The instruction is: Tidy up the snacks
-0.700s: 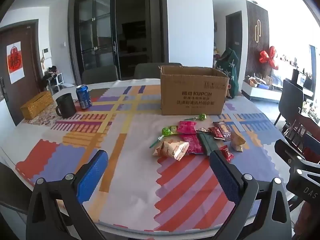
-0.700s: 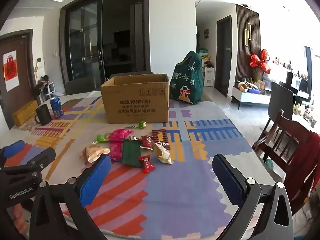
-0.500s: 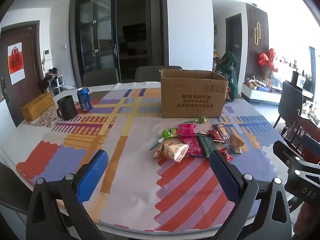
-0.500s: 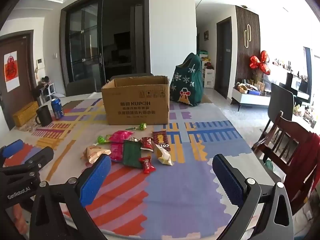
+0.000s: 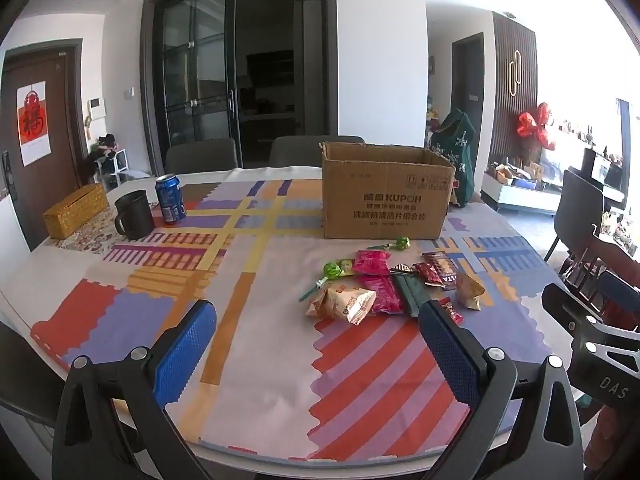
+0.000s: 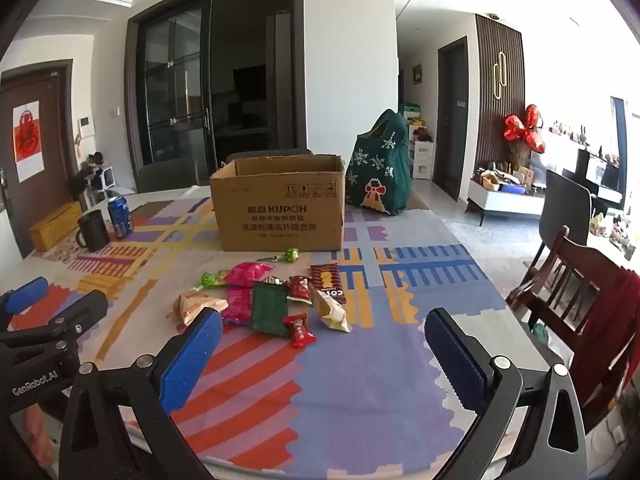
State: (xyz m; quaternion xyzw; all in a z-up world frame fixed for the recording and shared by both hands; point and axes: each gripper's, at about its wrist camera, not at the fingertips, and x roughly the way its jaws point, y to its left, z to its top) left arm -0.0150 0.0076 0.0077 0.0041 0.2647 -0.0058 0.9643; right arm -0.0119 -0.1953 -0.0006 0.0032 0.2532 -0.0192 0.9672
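A pile of snack packets (image 5: 384, 288) lies mid-table on the patterned cloth; it also shows in the right wrist view (image 6: 264, 300). It holds pink, green, red and beige wrappers and green lollipops (image 5: 402, 243). An open cardboard box (image 5: 386, 196) stands behind the pile, also in the right wrist view (image 6: 280, 204). My left gripper (image 5: 316, 344) is open and empty, near the table's front edge, short of the pile. My right gripper (image 6: 324, 356) is open and empty, also short of the pile.
A black mug (image 5: 134, 220), a blue can (image 5: 170, 198) and a yellow tissue box (image 5: 76, 216) stand at the far left. Wooden chairs (image 6: 580, 280) stand at the right edge. A green bag (image 6: 378, 172) is behind the box.
Both grippers have shifted slightly; the view tilted up a little. The snacks and the box have not moved. Both grippers stay open.
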